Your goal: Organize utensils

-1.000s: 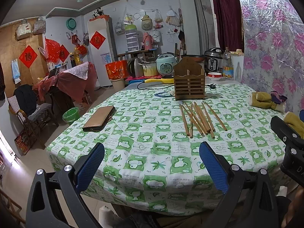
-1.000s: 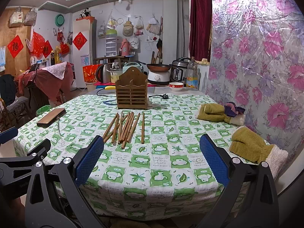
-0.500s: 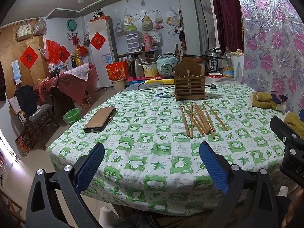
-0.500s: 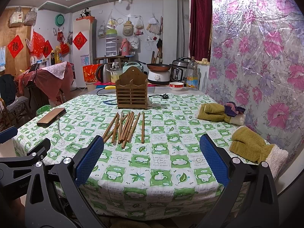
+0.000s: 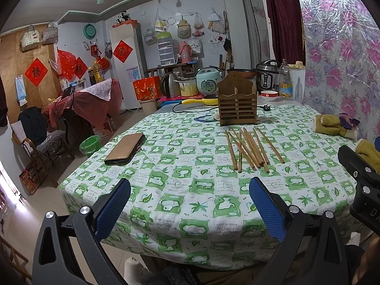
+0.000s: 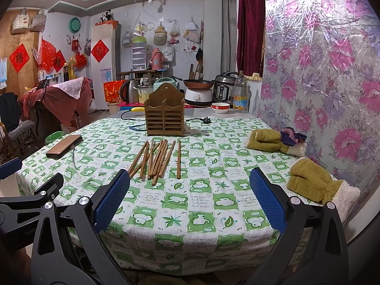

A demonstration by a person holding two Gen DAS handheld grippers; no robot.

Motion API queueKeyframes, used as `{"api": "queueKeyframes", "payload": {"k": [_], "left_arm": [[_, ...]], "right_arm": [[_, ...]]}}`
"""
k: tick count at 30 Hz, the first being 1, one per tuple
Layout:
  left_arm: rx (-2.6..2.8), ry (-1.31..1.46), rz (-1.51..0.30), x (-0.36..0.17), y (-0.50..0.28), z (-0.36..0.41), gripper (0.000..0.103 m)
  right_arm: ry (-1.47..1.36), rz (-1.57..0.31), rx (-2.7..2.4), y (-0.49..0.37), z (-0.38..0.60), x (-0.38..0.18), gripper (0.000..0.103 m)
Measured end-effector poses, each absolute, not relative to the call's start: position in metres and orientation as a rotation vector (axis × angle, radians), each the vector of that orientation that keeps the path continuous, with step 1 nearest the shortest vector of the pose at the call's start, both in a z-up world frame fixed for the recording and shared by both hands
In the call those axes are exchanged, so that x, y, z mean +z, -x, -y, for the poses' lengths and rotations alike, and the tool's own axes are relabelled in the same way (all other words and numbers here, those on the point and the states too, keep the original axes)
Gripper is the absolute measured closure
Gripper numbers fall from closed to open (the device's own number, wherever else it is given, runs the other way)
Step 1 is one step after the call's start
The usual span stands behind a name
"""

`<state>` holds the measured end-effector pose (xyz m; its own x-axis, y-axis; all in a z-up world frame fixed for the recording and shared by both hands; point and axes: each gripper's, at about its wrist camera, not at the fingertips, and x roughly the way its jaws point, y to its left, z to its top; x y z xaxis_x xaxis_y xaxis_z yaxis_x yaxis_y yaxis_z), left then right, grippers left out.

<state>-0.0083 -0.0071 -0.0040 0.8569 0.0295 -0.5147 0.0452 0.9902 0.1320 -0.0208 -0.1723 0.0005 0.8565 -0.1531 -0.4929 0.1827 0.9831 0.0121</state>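
Right wrist view shows the right gripper (image 6: 188,198) spread wide and holding nothing, poised at the near edge of the table (image 6: 237,244). The left gripper (image 5: 190,210) is likewise parted and empty, held at the near edge a little to the left. Nothing has been picked up yet, so the step in hand appears to be the first reach for a chopstick.

The chopsticks (image 6: 156,158) lie in a loose, partly crossed bundle on the green-checked cloth, running near to far. One stick (image 6: 178,159) lies apart on the right side of the bundle, and it looks the easiest first pick. To do this well, the person should probably bring the right gripper down over that lone stick with the fingers straddling it across its width, close near its middle so it does not tip, then lift it clear before turning it upright.

The wooden holder (image 6: 164,114) stands just beyond the far ends of the sticks, upright, its slotted top open. From the right gripper the bundle lies ahead and slightly left; from the left gripper it lies ahead and to the right.
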Motion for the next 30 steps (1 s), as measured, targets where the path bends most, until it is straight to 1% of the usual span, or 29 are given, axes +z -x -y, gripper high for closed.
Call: {"api": "queueKeyframes", "payload": {"k": [23,26,30], "left_arm": [[-0.012,-0.143,-0.551,-0.007,0.008,0.008,0.005],[-0.031,-0.14,-0.578,-0.015,0.003,0.006,0.005],[-0.052,-0.129,-0.661,-0.034,-0.017,0.0,0.005]], "right_arm": [[-0.06,-0.516,-0.176,0.02,0.172,-0.001,0.006],[-0.06,-0.524,-0.183,0.02,0.175,-0.002,0.006],[-0.088,-0.542,-0.215,0.01,0.191,-0.008,0.006]]}}
